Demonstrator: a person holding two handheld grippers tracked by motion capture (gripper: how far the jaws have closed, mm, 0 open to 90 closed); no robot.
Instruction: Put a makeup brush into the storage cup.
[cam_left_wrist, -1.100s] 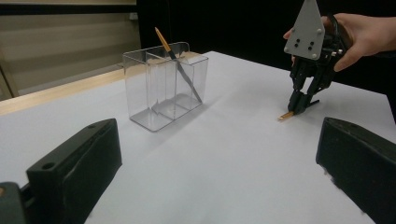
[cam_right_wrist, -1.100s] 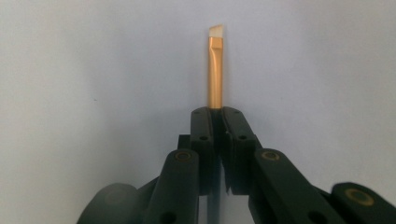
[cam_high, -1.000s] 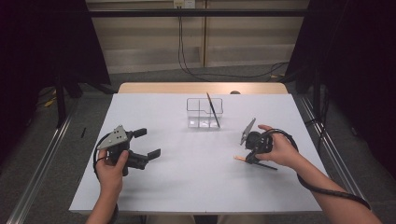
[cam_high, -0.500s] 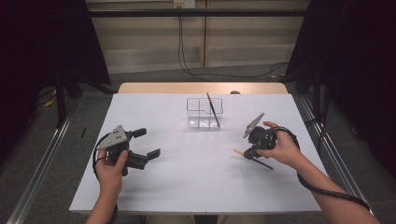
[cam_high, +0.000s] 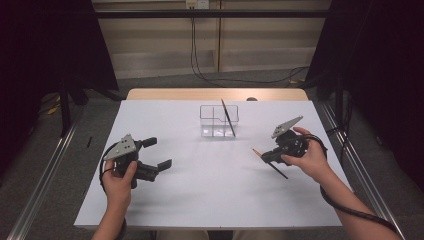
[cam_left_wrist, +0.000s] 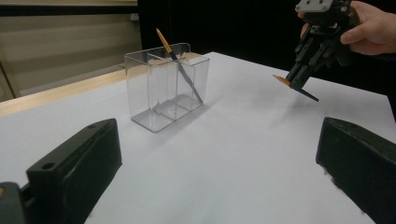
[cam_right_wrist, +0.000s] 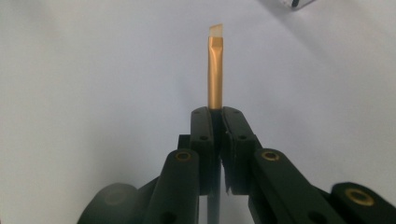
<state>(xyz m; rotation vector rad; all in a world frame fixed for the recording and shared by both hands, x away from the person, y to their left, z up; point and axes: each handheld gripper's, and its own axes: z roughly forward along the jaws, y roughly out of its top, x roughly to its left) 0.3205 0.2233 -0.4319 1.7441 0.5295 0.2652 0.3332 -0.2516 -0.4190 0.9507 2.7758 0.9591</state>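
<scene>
A clear plastic holder (cam_high: 212, 129) with compartments stands at the middle back of the white table (cam_high: 200, 200). One black-handled brush (cam_high: 227, 117) leans inside it, gold end up. At the right, my right gripper (cam_high: 268, 158) is shut on a second brush (cam_high: 276, 169), held a little above the table. Its gold ferrule and pale bristles (cam_right_wrist: 215, 70) stick out past the closed jaws of my right gripper (cam_right_wrist: 217, 114). My left gripper (cam_high: 157, 152) rests at the left with its jaws wide apart and nothing between them. From it I see the holder (cam_left_wrist: 163, 88) and the right gripper (cam_left_wrist: 299, 79) farther off.
A wooden strip (cam_high: 215, 94) runs along the table's far edge. Metal rails (cam_high: 45, 170) flank both sides, and cables (cam_high: 200, 65) lie on the floor behind. Bare white surface lies between the two hands and the holder.
My right hand has risen slightly and moved away from the front edge, carrying the brush up off the table. The left hand has stayed put.
</scene>
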